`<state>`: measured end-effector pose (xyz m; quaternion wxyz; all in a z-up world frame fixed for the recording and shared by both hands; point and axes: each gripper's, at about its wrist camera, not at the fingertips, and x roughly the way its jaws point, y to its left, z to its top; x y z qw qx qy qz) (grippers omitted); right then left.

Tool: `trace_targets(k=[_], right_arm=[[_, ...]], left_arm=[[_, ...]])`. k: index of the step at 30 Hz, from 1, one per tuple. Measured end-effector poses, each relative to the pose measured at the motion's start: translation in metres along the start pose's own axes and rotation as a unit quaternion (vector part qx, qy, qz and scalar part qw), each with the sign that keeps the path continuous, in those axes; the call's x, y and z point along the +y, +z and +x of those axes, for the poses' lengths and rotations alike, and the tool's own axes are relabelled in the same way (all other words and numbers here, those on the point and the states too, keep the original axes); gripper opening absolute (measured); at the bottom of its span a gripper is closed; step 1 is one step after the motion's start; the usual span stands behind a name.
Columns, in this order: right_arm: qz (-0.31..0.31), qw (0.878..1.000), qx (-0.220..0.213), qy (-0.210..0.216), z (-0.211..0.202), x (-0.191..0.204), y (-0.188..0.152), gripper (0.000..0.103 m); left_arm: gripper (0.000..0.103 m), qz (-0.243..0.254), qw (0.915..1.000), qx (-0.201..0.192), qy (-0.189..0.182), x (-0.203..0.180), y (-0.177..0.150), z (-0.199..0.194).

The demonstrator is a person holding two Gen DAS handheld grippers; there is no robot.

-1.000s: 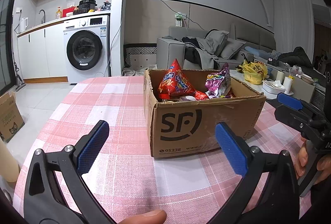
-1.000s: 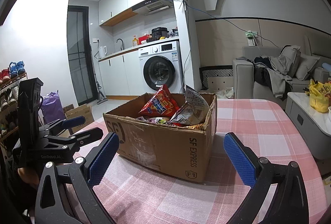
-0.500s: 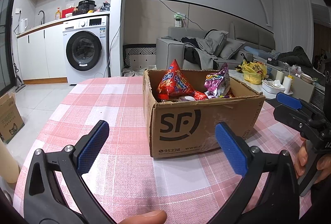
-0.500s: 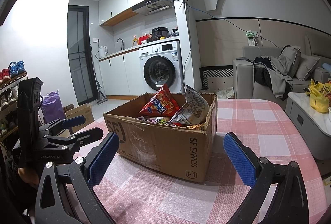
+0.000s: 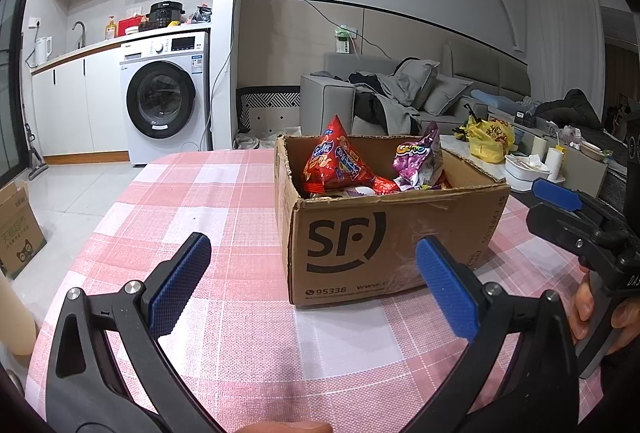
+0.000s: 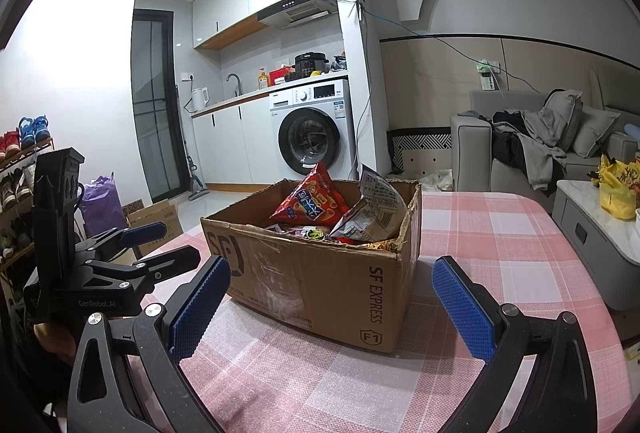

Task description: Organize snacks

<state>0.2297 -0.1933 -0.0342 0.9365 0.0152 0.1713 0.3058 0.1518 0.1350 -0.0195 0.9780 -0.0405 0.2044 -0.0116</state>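
Both black hand-held grippers, left gripper (image 5: pixel 312 281) and right gripper (image 6: pixel 332 305), are hanging wide open, empty, facing the brown cardboard box (image 5: pixel 384 233) on the pink checked tablecloth (image 5: pixel 200 201). I'd be reaching in from above, pinching the red triangular snack bag (image 5: pixel 340 161) near its top.

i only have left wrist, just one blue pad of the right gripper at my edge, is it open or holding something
observer: open. In the right wrist view the right gripper has both pads wide apart with nothing between them, and it faces the cardboard box.
operator: what does the packet next to the red bag look like from that side
observer: beside the red snack bag, the packet shows a silver face with small print. It may be the back of your purple one.
operator: anything off the table on my left
observer: a purple plastic bag on the floor and a shoe rack with blue shoes on top.
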Motion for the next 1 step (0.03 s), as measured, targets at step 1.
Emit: trace_targets(k=[1], right_arm=[[0.000,1.000,0.000,0.000,0.0000,0.0000,0.0000,0.103]], left_arm=[[0.102,0.001,1.0000,-0.001,0.000,-0.0009,0.0003,0.0007]])
